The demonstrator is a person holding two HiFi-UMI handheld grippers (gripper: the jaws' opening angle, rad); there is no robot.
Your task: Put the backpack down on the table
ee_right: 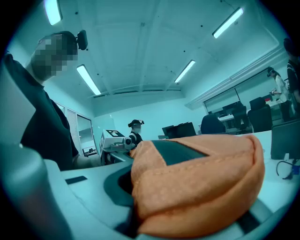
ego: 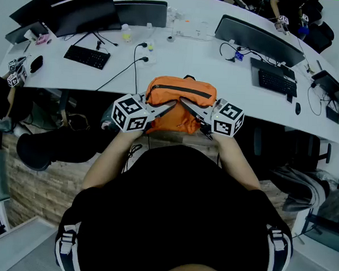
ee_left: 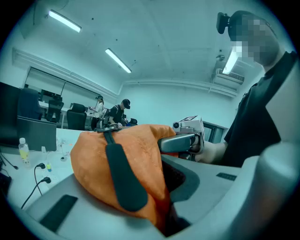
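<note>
Pinching backpack [ego: 180, 99], both jaws nearly closed

Open-plan office: long curved white desk [ego: 186, 56]; monitors [ego: 140, 13] along its far edge, keyboards [ego: 86, 56] on it, strip lights [ee_left: 117, 60] overhead.

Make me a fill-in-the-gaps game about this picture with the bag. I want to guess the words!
The backpack is coloured ____.
The left gripper and the right gripper are both shut on the ____.
The long curved table in front of the person is coloured ____.

Missing words: orange; backpack; white.
</note>
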